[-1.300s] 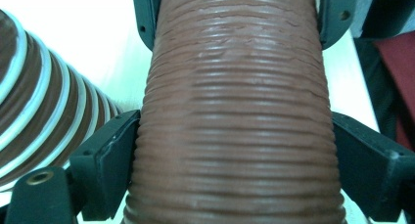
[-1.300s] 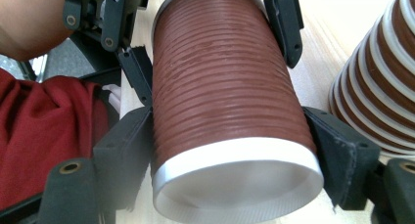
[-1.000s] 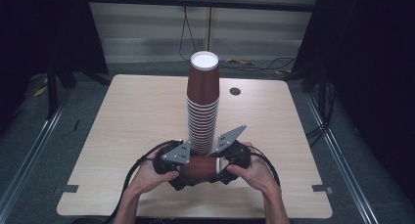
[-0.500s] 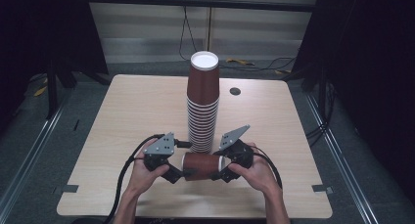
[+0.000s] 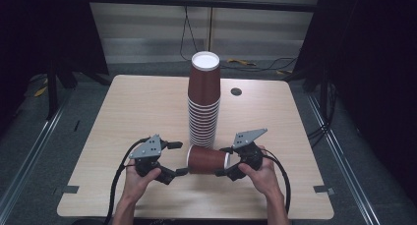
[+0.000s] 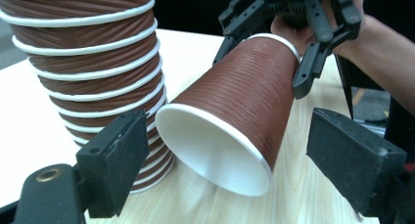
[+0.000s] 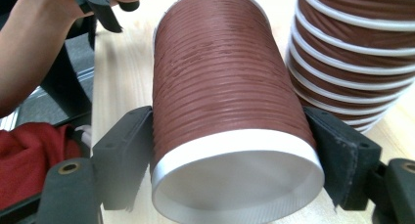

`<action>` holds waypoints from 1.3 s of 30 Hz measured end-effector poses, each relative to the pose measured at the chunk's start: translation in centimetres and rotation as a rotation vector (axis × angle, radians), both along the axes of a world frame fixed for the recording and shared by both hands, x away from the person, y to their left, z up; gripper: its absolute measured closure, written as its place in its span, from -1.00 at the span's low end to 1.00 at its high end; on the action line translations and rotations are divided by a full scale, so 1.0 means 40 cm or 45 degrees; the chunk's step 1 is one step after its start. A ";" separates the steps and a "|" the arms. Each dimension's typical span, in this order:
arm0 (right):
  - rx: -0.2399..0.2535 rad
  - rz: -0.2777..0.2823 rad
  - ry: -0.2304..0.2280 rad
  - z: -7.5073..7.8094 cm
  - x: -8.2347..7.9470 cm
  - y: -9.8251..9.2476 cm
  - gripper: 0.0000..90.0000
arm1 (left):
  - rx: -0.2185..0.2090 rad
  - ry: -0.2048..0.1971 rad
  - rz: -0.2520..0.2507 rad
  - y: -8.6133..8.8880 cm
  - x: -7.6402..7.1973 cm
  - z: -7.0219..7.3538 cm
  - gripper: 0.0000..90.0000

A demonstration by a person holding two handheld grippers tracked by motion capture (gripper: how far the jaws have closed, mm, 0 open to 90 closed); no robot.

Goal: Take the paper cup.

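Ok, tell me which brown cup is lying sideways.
The single cup held at its rim by the right hand-held gripper; the others stand upside down in the stack.

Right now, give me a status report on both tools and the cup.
Right tool clamped on the cup near its rim, cup held sideways. Left tool open, jaws just closed a little, off the cup's base. Stack of cups close behind.

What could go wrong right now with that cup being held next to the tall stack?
The right gripper pinches the thin paper cup across its rim, so a hard squeeze may crush it. The cup lies sideways right beside the tall stack of cups; swinging it could knock the stack over. The left gripper stands off the cup's base with open jaws, so only one grip holds the cup, and it might slip.
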State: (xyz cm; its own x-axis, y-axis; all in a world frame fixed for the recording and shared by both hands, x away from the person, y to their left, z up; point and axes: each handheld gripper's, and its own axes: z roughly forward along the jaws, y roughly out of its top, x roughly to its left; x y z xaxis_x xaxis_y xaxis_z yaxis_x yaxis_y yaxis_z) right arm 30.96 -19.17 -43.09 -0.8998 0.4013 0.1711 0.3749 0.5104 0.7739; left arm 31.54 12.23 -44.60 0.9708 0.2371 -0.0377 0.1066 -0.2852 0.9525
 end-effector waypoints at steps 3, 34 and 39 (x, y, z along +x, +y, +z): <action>0.026 -0.011 -0.006 -0.009 -0.001 -0.005 -0.49 | -0.027 0.003 -0.006 0.000 -0.005 -0.008 -0.65; 0.371 0.043 -0.083 -0.056 -0.024 -0.022 -0.49 | -0.089 0.028 -0.018 -0.013 -0.014 -0.024 -0.66; 0.408 0.064 -0.088 -0.056 -0.029 -0.021 -0.49 | -0.088 0.035 -0.035 -0.020 -0.013 -0.030 -0.66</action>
State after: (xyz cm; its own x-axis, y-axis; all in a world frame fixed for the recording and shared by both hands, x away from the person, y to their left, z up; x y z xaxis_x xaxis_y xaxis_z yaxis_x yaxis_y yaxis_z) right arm 29.82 -20.02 -45.32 -0.9310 0.2917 0.2195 0.2964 0.2531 0.9209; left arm 31.01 11.44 -45.79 0.9753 0.2063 -0.0795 0.1258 -0.2221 0.9669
